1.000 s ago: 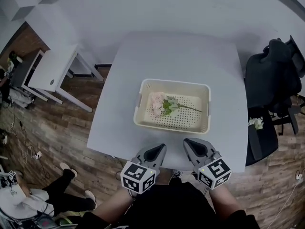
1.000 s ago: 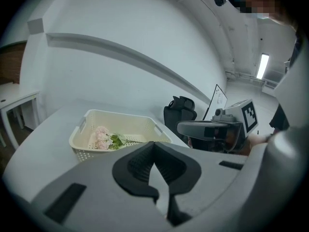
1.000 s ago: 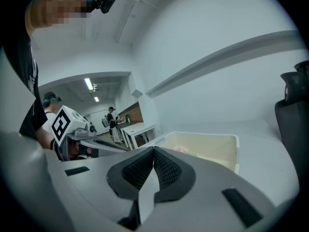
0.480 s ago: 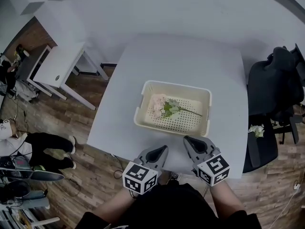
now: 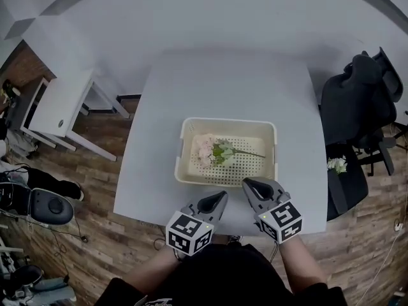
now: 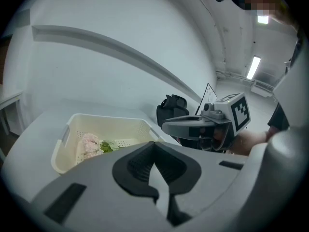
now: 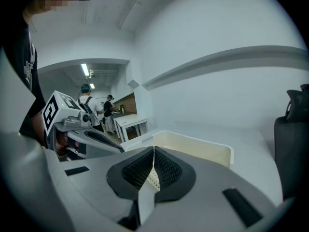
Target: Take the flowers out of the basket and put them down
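Flowers (image 5: 217, 152): lying flat in the basket (image 5: 226, 123), blooms towards your left, stem pointing right; long axis runs along the basket's length.
Basket: on the table (image 5: 223, 81), just beyond your grippers.
Left gripper (image 5: 220, 196): your jaws are closed, holding nothing.
Right gripper (image 5: 248, 183): jaws pressed together, empty.

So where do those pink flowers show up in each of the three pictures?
Head view: the flowers lie mid-picture, blooms in the left half of the basket.
Left gripper view: lower left, inside the basket, left of the left claw.
Right gripper view: not visible; only the basket's rim shows beyond the right claw.
Shared landmark: the cream basket.
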The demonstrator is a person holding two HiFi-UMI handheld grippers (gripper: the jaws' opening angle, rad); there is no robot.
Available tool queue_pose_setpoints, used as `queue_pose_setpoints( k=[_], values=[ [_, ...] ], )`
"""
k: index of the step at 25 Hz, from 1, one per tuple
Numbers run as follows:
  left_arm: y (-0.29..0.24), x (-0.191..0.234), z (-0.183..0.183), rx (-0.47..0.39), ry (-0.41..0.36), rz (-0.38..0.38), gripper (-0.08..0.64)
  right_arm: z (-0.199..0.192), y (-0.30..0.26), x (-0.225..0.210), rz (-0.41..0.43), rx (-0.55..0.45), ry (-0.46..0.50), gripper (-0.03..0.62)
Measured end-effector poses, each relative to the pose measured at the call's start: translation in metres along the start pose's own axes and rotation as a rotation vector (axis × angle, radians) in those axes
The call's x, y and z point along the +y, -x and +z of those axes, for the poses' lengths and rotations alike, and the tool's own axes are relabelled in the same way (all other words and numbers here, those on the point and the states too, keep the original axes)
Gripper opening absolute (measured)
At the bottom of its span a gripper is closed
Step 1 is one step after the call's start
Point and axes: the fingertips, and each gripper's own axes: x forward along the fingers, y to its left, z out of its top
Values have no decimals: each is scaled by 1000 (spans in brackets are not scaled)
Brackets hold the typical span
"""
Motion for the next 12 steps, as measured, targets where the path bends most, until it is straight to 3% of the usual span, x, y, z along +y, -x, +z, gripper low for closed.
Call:
queue_pose_setpoints(
  k=[12],
  values=[
    [-15,43,8,51,-38,-117,8,-7,-48,-25,-129,129,53,26]
  ],
)
